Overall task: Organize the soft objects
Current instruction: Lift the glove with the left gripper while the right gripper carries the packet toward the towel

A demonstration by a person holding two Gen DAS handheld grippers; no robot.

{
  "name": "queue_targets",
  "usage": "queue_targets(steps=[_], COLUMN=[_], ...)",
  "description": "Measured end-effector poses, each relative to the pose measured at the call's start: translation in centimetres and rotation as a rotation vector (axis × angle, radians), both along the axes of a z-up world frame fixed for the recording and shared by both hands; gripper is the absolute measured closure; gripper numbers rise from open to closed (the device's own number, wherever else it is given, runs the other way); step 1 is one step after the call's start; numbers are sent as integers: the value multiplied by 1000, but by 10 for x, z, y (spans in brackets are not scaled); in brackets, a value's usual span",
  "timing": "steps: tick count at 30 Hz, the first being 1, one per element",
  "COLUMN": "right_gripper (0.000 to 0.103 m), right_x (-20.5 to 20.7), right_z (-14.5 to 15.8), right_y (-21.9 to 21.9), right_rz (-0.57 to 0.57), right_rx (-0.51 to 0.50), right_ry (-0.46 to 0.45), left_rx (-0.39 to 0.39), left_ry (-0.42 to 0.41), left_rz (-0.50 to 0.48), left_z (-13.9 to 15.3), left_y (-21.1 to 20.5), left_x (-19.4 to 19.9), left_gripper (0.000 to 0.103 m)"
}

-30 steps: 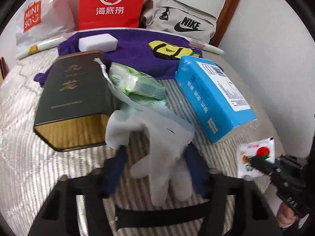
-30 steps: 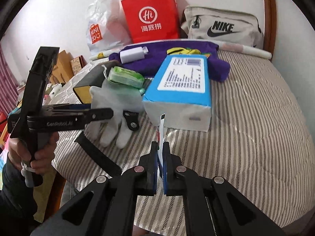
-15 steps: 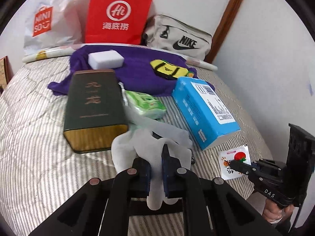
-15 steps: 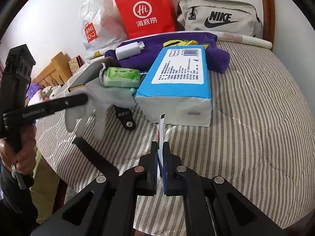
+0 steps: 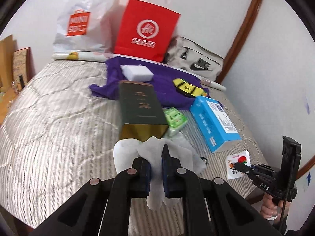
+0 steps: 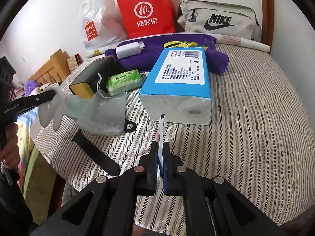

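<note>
A white glove (image 5: 128, 153) hangs from my left gripper (image 5: 156, 157), which is shut on its fingers and holds it just above the striped bed cover (image 5: 59, 129). From the right wrist view the glove (image 6: 82, 114) trails from the left gripper (image 6: 53, 94) at the bed's left edge, its cuff end still on the cover. My right gripper (image 6: 161, 147) is shut on a thin white snack packet (image 6: 161, 127), seen edge-on. In the left wrist view the packet (image 5: 237, 159) shows a fruit print, pinched by the right gripper (image 5: 239, 166).
A blue tissue pack (image 6: 181, 78), a green wipes pack (image 6: 124, 82) and a dark green box (image 5: 139, 106) lie mid-bed. Behind them are a purple cloth (image 5: 163, 78) bearing a white block (image 5: 136, 72), a red paper bag (image 5: 145, 31) and a Nike bag (image 6: 218, 19). A black strap (image 6: 94, 153) lies near the front-left edge.
My left gripper closed on the glove, then lifted it and pulled back toward the bed's left edge. The right gripper and its packet have stayed still.
</note>
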State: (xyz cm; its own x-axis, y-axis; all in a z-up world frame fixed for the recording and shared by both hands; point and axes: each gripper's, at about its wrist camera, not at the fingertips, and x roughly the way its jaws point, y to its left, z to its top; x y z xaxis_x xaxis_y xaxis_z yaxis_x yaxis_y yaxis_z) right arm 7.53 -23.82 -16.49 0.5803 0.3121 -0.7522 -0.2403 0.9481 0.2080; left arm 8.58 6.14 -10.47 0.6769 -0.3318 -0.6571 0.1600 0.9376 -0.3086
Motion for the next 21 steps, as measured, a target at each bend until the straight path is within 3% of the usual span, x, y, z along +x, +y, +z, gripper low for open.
queue_targets(steps=[10,21], right_gripper=[99,99], right_x=[0,0], right_z=[7,45], right_y=[3,2], right_rz=[3,19], right_rx=[-24,-24], right_ry=[4,-49], left_rx=[-33,-59], left_ry=[-33,-49], left_rz=[17,4], left_z=[15,36], left_y=[13,5], left_x=[-10,2], left_gripper=[94,94])
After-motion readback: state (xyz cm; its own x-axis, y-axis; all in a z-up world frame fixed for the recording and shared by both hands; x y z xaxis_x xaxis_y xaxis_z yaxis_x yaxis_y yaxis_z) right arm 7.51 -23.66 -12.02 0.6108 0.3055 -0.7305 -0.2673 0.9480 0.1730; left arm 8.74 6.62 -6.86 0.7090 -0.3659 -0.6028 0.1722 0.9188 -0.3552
